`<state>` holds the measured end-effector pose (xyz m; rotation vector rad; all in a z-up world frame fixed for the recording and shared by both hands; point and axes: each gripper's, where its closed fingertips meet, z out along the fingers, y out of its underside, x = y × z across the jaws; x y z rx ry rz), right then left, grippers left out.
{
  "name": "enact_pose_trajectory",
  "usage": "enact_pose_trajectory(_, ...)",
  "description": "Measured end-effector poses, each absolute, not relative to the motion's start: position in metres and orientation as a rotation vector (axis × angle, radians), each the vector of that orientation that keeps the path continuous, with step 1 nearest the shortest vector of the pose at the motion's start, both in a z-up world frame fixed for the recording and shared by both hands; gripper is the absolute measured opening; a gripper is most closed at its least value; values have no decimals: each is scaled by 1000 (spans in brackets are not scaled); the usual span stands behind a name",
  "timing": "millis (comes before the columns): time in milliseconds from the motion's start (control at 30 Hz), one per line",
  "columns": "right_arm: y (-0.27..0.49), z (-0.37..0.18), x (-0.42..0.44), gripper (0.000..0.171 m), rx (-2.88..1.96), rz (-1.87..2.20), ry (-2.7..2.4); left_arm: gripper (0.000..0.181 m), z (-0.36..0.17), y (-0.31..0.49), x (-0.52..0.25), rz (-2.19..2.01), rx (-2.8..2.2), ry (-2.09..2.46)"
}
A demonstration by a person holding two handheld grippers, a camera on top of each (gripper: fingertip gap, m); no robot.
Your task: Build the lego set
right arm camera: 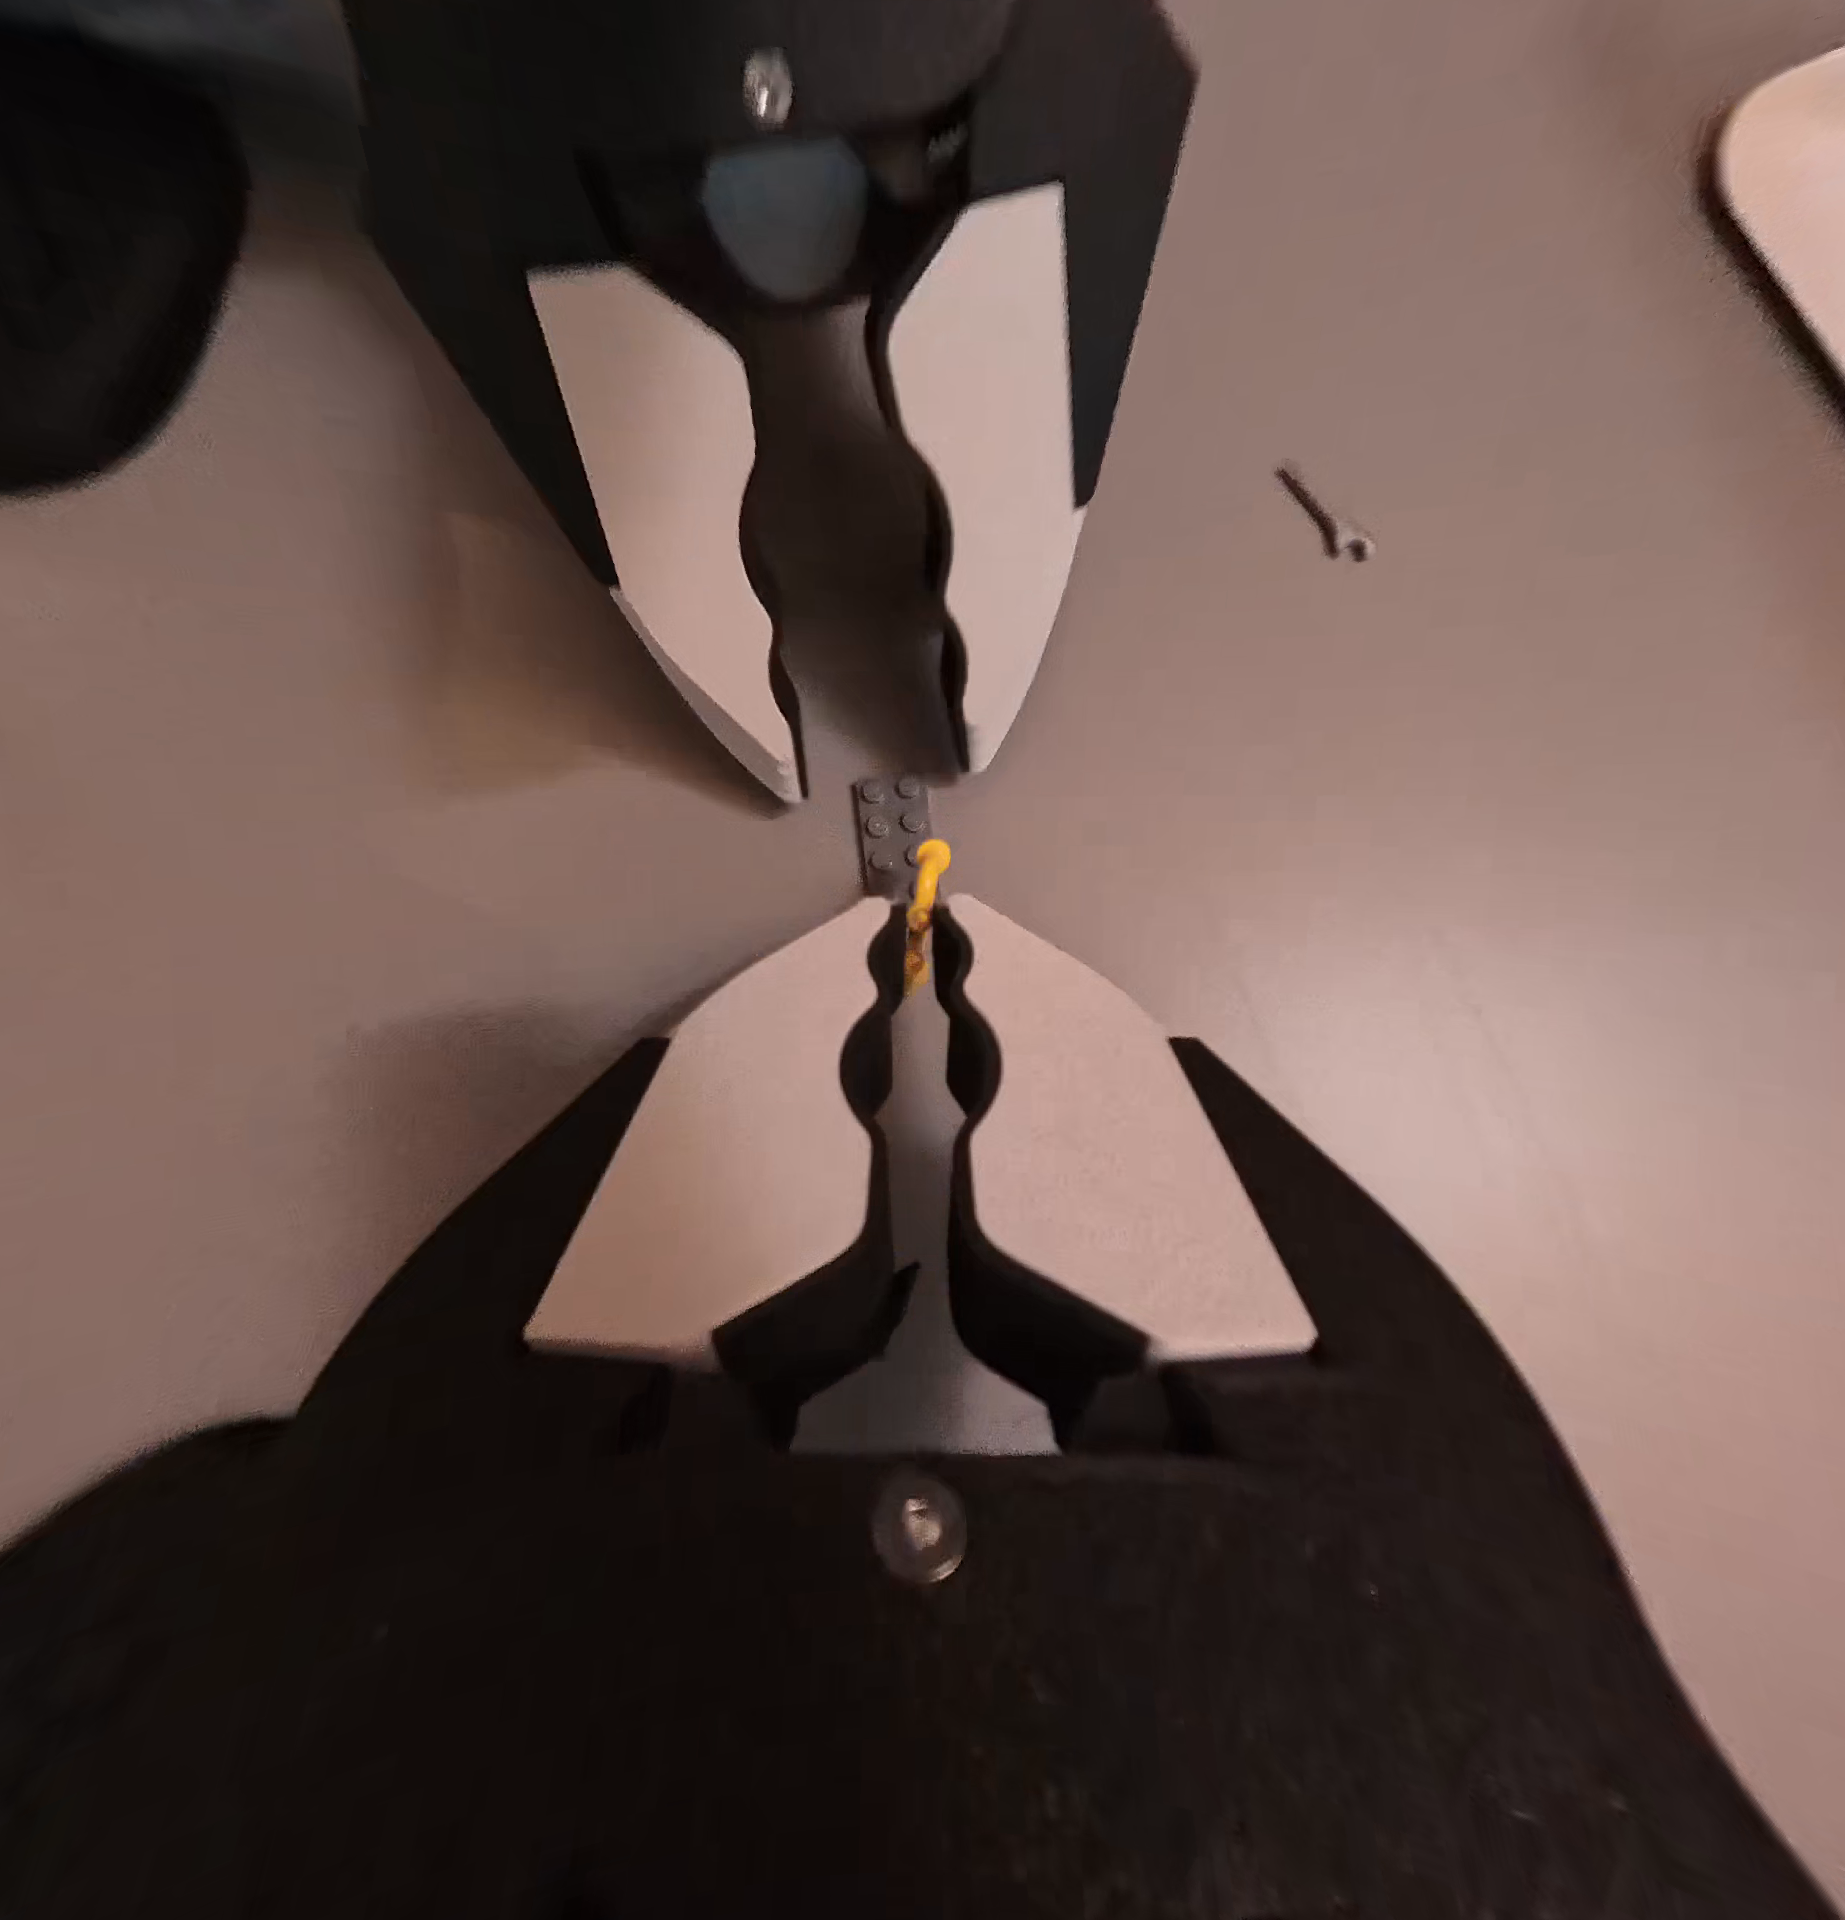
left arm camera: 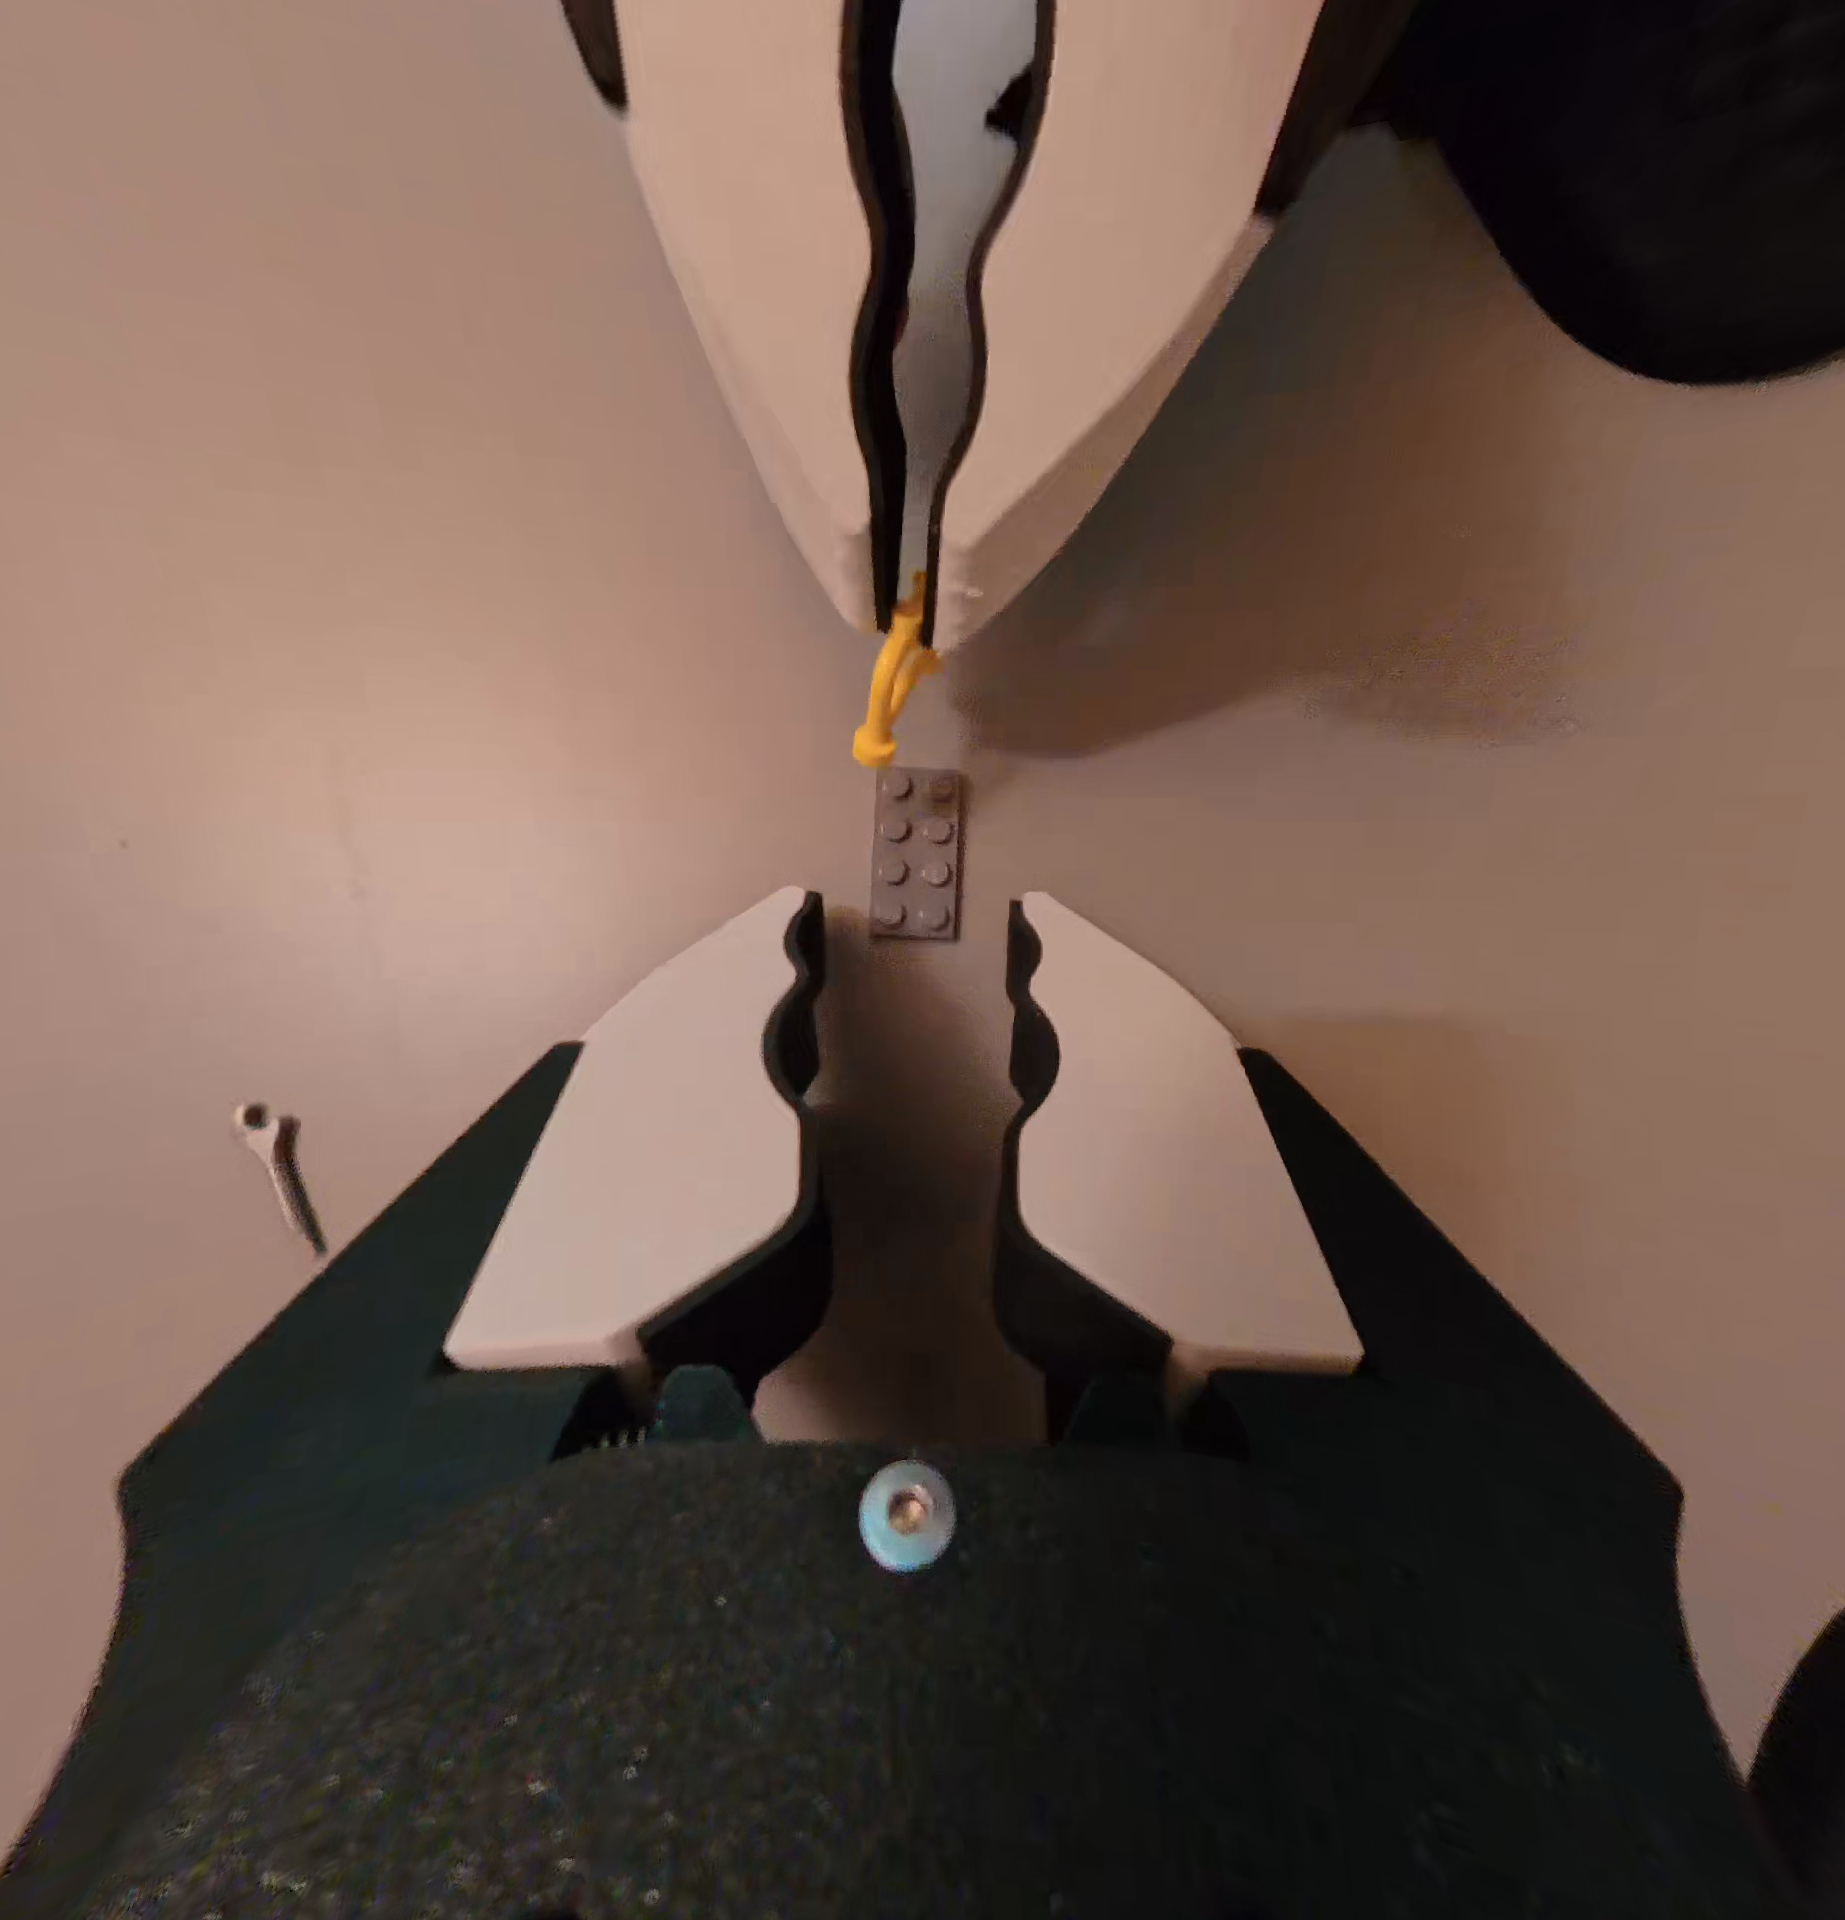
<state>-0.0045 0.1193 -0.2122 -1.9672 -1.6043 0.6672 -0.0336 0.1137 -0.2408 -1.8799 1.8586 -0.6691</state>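
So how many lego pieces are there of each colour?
Grey: 1, the studded plate lying flat on the table.
Yellow: 1, the small curved piece pinched in the right gripper.
Dark and silvery: 1, the thin piece lying off to the side.
Total: 3.

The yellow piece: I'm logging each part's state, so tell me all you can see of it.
The yellow piece is a thin, curved, glossy plastic part with a small hooked knob at its free end. Its other end is pinched between the tips of the shut right gripper, so it hangs out past them toward the grey plate. The knob sits at the plate's near-end studs; whether they touch cannot be told. The left gripper does not touch it.
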Motion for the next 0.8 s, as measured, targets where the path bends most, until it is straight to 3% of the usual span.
enact_pose_trajectory(367,118,-223,-30,5,-1952,345,-2099,30,-235,115,-71,-675,-1927,1595)
enact_pose_trajectory(800,118,-229,-31,5,-1992,292,-2149,27,-230,119,-80,-732,-1903,1504)
